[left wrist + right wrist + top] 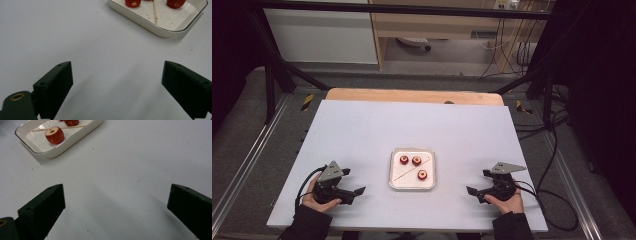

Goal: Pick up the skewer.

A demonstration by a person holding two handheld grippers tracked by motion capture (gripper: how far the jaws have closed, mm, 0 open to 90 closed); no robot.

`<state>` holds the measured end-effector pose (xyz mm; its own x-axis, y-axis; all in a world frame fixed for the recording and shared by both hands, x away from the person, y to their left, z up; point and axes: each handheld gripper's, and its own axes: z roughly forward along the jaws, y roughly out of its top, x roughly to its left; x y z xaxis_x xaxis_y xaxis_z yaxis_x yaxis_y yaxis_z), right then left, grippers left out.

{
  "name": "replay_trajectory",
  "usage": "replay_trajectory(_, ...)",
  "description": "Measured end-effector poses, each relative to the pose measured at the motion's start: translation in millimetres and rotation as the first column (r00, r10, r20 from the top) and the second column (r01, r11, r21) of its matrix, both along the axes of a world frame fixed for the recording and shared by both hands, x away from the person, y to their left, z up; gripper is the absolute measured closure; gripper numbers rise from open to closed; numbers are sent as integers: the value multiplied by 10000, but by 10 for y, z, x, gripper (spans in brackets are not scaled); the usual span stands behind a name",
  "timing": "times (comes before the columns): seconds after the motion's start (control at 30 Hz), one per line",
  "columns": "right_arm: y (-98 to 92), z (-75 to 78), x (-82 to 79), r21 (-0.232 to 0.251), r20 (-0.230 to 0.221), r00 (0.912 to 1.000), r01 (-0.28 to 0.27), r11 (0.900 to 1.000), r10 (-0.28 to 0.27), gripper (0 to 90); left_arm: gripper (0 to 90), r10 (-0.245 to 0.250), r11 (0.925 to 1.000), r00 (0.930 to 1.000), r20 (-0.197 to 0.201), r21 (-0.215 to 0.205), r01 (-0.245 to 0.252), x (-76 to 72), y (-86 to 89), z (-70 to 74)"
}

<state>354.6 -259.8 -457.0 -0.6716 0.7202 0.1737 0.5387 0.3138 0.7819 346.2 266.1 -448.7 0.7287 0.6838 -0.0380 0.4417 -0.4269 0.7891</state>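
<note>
A white rectangular tray lies at the middle of the white table. In it are three red hollowed fruit pieces and a thin wooden skewer lying diagonally. My left gripper rests left of the tray, held in a hand, open and holding nothing. My right gripper rests right of the tray, also open and holding nothing. In the left gripper view the tray sits ahead to the right of the open gripper, with the skewer in it. In the right gripper view the tray and a fruit piece lie ahead to the left of the gripper.
The white table top lies on a wooden board whose edge shows at the back. A black frame, cables and rails surround the table. Small crumbs dot the surface near the tray.
</note>
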Motion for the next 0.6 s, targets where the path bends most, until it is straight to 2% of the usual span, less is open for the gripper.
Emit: replay_trajectory(0.6, 4, 7, 0, 164, -12, 10000, 14, 9999, -14, 20, 101, -193, 9998, 9998, -33, 57, 193, -10, -138, 36)
